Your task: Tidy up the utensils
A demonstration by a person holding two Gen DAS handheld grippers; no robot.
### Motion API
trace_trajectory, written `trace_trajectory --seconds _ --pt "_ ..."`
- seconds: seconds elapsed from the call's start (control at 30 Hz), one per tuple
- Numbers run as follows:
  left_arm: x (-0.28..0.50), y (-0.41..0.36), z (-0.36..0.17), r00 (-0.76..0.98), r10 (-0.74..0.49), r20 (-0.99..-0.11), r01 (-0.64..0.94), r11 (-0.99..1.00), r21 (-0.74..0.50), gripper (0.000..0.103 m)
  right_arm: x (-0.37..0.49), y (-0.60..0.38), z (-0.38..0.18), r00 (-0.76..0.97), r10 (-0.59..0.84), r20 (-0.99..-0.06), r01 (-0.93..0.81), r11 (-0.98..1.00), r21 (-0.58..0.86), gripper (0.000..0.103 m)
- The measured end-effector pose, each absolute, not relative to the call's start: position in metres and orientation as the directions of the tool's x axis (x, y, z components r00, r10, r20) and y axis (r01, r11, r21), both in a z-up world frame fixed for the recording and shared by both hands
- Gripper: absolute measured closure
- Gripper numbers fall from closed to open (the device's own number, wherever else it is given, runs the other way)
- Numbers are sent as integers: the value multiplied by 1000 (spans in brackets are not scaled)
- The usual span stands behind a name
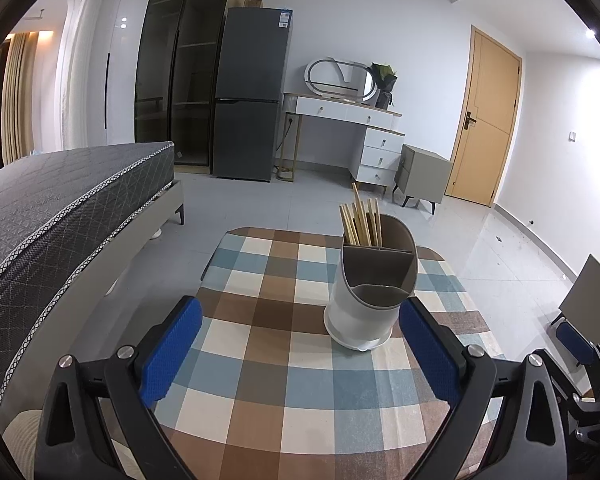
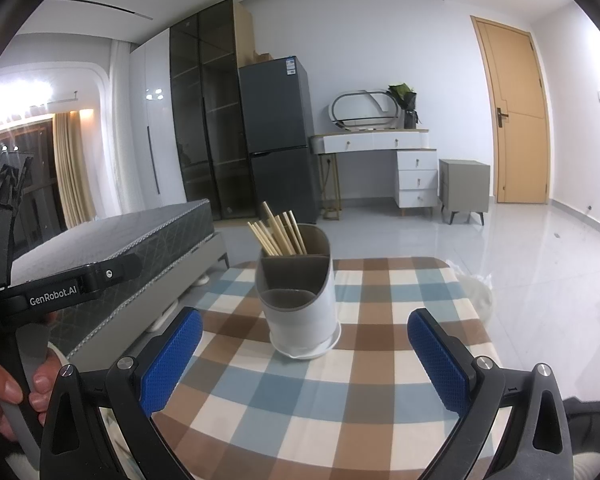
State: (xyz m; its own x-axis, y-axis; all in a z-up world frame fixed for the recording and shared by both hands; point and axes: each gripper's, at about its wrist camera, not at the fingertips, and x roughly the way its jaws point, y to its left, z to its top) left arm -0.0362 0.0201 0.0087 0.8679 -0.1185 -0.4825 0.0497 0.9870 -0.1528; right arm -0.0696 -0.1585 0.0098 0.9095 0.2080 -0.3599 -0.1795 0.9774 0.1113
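You held both grippers level above the checked tablecloth (image 1: pixel 260 360), jaws spread wide and empty. The white-and-grey plastic utensil holder (image 1: pixel 370 296) stood at one o'clock of the left gripper (image 1: pixel 300 348), wooden chopsticks (image 1: pixel 360 220) in its rear compartment. The right gripper (image 2: pixel 305 354) faced it at twelve; nothing loose appeared left to sort.

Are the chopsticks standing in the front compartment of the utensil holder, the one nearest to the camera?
No, the chopsticks stand in the rear compartment of the utensil holder; the front compartment looks empty.
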Motion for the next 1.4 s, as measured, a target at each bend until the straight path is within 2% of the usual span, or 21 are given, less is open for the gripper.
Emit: trace_trajectory --seconds 1.4 --pt "-38 21 8 872 -94 -481 37 991 -126 7 -73 -166 9 904 215 -370 -190 976 102 0"
